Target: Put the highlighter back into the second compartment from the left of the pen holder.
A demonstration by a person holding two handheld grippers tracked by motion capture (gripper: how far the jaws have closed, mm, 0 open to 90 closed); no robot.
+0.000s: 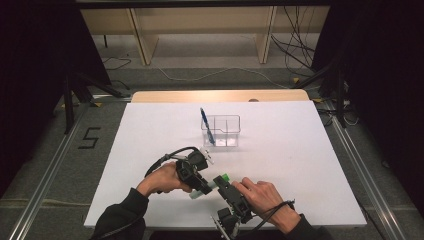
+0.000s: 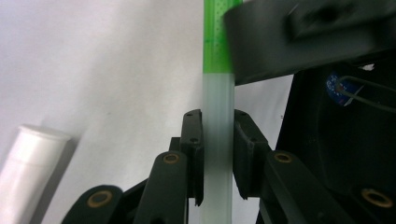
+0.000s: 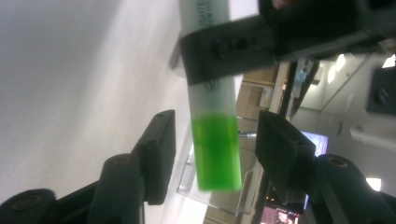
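Two hand-held grippers meet near the front edge of the white table point(image 1: 300, 165). The left gripper point(image 2: 217, 154) is clamped on the pale barrel of a green-capped marker point(image 2: 217, 140). The right gripper point(image 3: 215, 154) has its jaws apart, flanking the green cap without touching it. A clear organiser point(image 1: 223, 131) holding a blue pen point(image 1: 206, 125) stands farther back.

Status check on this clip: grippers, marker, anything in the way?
Left gripper shut on marker barrel. Right gripper open around its green cap, pads clear. Nothing in the way.
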